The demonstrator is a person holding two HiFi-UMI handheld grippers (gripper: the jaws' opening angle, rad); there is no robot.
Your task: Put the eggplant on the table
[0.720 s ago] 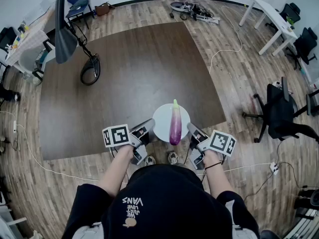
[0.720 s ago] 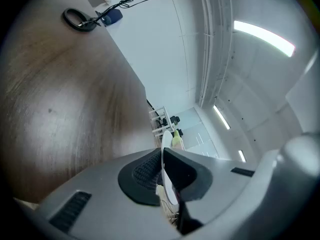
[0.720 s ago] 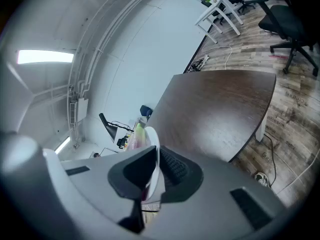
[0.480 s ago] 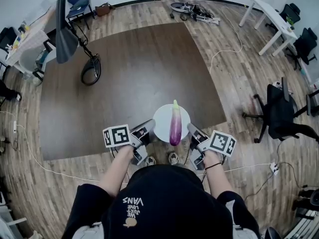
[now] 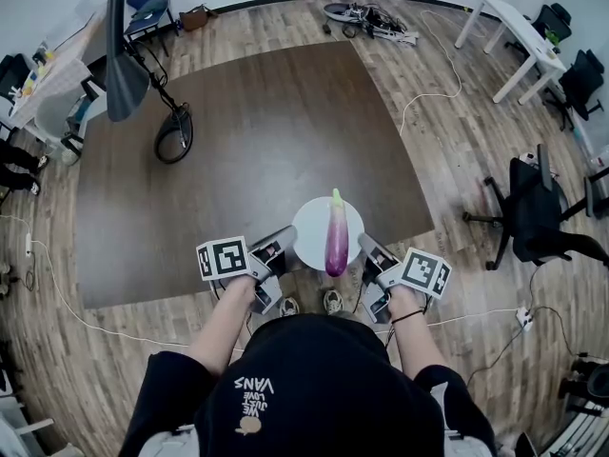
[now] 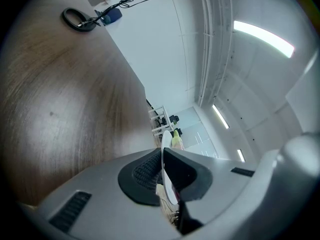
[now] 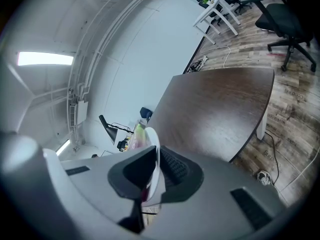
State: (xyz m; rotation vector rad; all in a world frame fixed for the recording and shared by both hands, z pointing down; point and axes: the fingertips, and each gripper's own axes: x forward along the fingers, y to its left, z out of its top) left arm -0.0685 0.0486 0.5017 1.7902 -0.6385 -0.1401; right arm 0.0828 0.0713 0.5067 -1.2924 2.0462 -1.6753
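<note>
Item: one white plate (image 5: 309, 225), held level at the near edge of the table (image 5: 257, 131), with a broad bare brown top beyond it. One eggplant (image 5: 336, 240) lay on the plate. Two claws, the left gripper (image 5: 284, 244) and right gripper (image 5: 367, 249), each clamped the plate's rim from opposite sides. Wood-plank floor (image 5: 447, 150) surrounded the table.

The head view looks steeply down from over the person's head, wide enough for the whole dark desk (image 5: 238, 150) and the floor (image 5: 447, 93) round it. The left tool (image 5: 284, 248) view and the right tool (image 5: 368, 251) view each sit close behind their own jaws, rolled sideways, facing out across the desk. All three share the desk and the white plate (image 5: 309, 219), edge-on in both tool views
</note>
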